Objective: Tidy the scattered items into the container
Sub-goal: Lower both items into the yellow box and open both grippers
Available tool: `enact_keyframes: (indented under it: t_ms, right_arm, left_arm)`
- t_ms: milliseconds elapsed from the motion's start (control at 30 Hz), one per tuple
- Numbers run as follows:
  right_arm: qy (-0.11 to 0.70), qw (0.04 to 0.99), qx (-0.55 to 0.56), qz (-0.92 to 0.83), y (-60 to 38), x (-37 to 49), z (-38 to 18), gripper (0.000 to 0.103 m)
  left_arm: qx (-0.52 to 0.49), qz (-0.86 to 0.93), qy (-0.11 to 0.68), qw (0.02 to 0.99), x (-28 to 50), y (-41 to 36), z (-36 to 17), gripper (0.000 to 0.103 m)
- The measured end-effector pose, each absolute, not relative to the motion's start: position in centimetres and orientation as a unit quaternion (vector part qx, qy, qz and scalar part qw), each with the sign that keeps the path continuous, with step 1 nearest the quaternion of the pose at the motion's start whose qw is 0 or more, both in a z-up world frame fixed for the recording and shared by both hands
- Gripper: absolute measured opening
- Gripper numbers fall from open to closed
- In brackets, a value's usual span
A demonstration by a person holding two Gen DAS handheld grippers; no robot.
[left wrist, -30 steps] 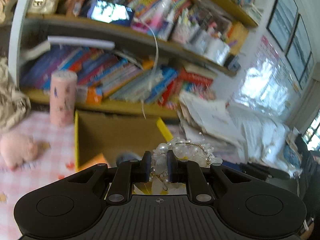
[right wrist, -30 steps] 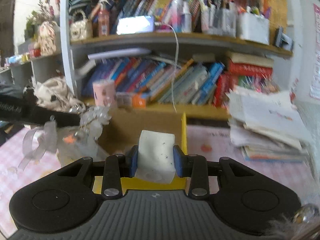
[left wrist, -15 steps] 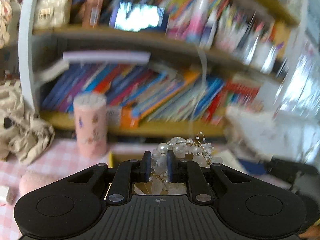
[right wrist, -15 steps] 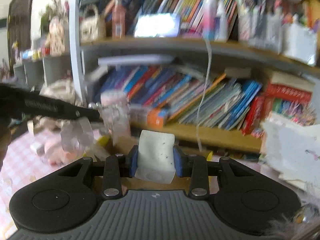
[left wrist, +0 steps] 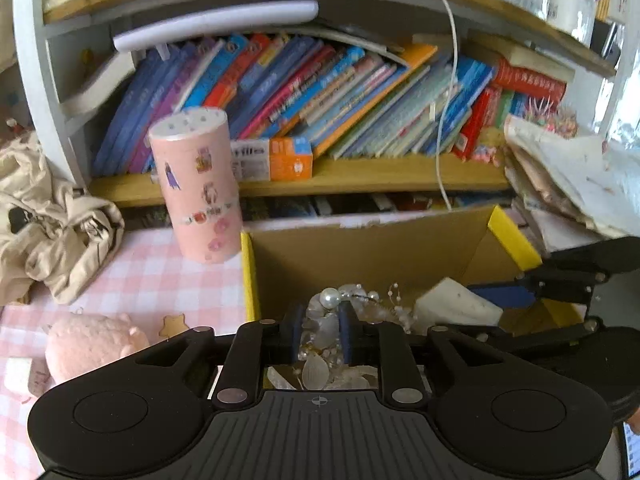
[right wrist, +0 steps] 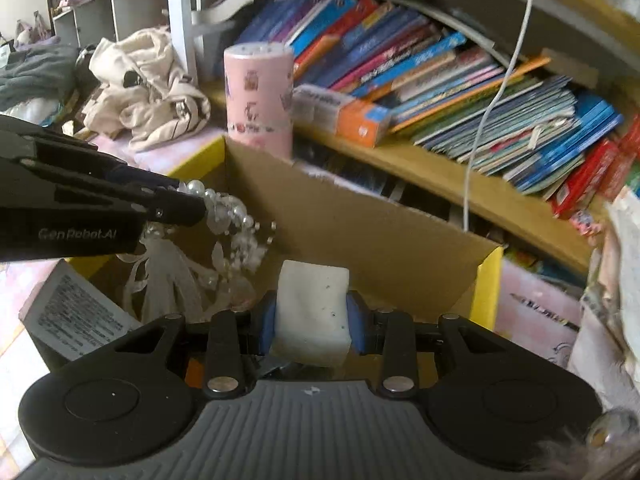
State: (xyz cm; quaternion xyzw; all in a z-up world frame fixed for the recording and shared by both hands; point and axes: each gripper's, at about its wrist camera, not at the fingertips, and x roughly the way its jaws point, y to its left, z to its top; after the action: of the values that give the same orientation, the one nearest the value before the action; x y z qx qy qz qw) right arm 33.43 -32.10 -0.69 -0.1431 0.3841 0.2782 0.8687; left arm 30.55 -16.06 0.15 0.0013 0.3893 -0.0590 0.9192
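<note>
Grippers are hanging over the cardboard box: left gripper is opening around the pearl headpiece, right gripper is squeezing the white sponge.

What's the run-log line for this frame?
left gripper: opening, pearl hairpiece between jaws | right gripper: shut on white sponge | both over cardboard box

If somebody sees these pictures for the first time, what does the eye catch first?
Probably the pearl hair ornament between the left gripper pads, which are opening, and the white sponge block clamped in the right gripper, both over the open cardboard box. Next, the pink sticker-covered canister left of the box, before crowded bookshelves.
</note>
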Motion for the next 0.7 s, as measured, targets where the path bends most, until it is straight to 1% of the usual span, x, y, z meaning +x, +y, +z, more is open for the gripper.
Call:
enact_keyframes:
  t_ms: [33,67,100,133,167,200,300,433,500,567,667,700]
  right_arm:
    - [0.388,0.866,-0.142,0.279,-32.0,33.7,-0.8,0.034]
    - [0.391,0.866,-0.140,0.280,-31.9,33.8,-1.0,0.034]
    - [0.394,0.865,-0.137,0.280,-31.9,34.0,-1.0,0.034]
    - [0.396,0.864,-0.135,0.281,-31.9,34.1,-1.0,0.034]
    - [0.397,0.863,-0.135,0.282,-31.9,34.1,-1.0,0.034]
    - [0.398,0.862,-0.134,0.284,-31.8,34.1,-1.1,0.034]
    - [0.401,0.859,-0.134,0.289,-31.7,34.2,-1.3,0.034]
    - [0.400,0.859,-0.132,0.289,-31.5,34.2,-1.3,0.034]
    - [0.398,0.861,-0.133,0.288,-31.5,34.3,-1.2,0.035]
    - [0.393,0.864,-0.131,0.287,-31.5,34.2,-0.9,0.038]
    - [0.377,0.872,-0.124,0.288,-31.6,33.8,0.0,0.055]
    - [0.369,0.875,-0.124,0.289,-31.6,33.5,0.4,0.056]
  left_arm:
    - [-0.003,-0.062,0.393,0.917,30.7,-16.0,0.0,0.022]
    - [-0.006,-0.064,0.394,0.917,30.6,-16.0,-0.1,0.027]
    - [-0.006,-0.064,0.394,0.917,30.6,-16.0,0.0,0.037]
    - [-0.006,-0.065,0.394,0.917,30.5,-16.1,0.1,0.044]
    - [-0.006,-0.065,0.394,0.917,30.4,-16.1,0.2,0.061]
    - [-0.003,-0.066,0.390,0.918,30.2,-16.2,0.4,0.068]
    - [0.013,-0.062,0.380,0.923,29.7,-17.0,1.0,0.083]
    - [0.035,-0.054,0.364,0.929,28.6,-17.9,2.0,0.084]
    - [0.034,-0.052,0.356,0.933,27.9,-17.9,2.7,0.091]
    - [0.032,-0.049,0.347,0.936,27.2,-18.0,3.3,0.093]
    - [0.021,-0.038,0.333,0.942,26.1,-17.6,4.4,0.094]
    - [0.017,-0.035,0.329,0.943,25.8,-17.5,4.7,0.095]
